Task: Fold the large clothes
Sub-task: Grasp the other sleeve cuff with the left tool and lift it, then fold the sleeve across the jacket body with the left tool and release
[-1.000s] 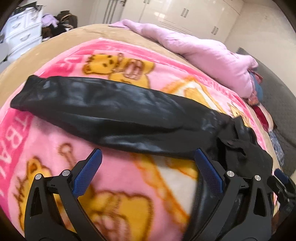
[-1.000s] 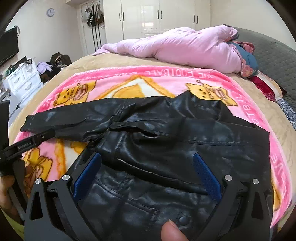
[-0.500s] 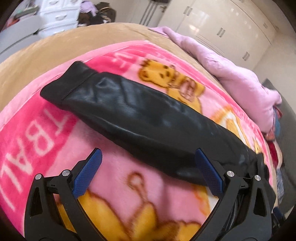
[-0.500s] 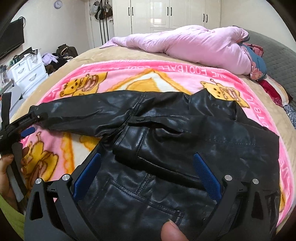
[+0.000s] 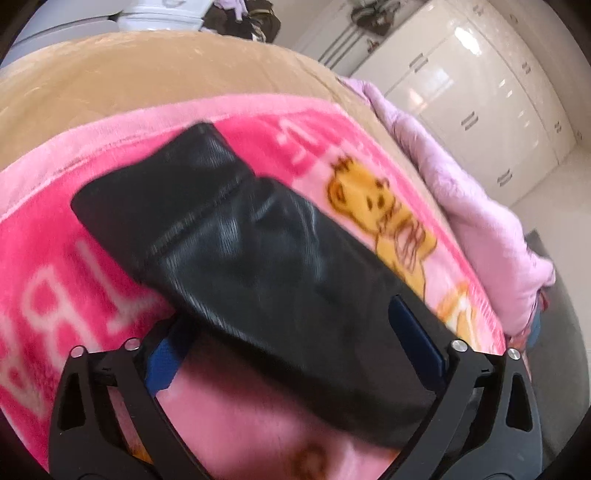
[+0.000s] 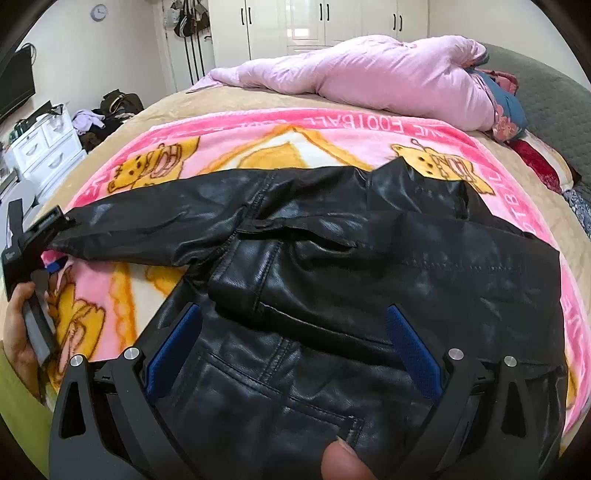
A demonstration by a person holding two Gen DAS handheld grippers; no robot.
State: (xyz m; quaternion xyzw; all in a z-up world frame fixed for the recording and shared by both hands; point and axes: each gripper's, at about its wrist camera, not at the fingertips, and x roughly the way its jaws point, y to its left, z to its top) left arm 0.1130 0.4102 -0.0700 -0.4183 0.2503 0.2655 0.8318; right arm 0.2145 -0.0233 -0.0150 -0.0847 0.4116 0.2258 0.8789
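A black leather jacket (image 6: 332, 280) lies spread on the pink cartoon blanket (image 6: 295, 147), one sleeve (image 6: 155, 229) stretched out to the left. In the left wrist view that sleeve (image 5: 236, 243) runs diagonally, cuff at the upper left. My left gripper (image 5: 284, 317) straddles the sleeve near the cuff. Its jaws are closing with the sleeve between them, and I see no pinch in the leather. The right wrist view shows the left gripper (image 6: 40, 236) at the sleeve's end, held by a hand (image 6: 18, 332). My right gripper (image 6: 291, 343) hovers open over the jacket's body near a pocket.
A pale pink quilt (image 6: 369, 77) is heaped along the bed's far side, with patterned pillows (image 6: 509, 107) at the right. White wardrobes (image 6: 325, 26) stand behind. A white drawer unit (image 6: 44, 147) and a clothes pile (image 6: 110, 110) sit left of the bed.
My left gripper has slid along the sleeve to its cuff end, rolled, and come down around it. The right gripper has barely moved over the jacket.
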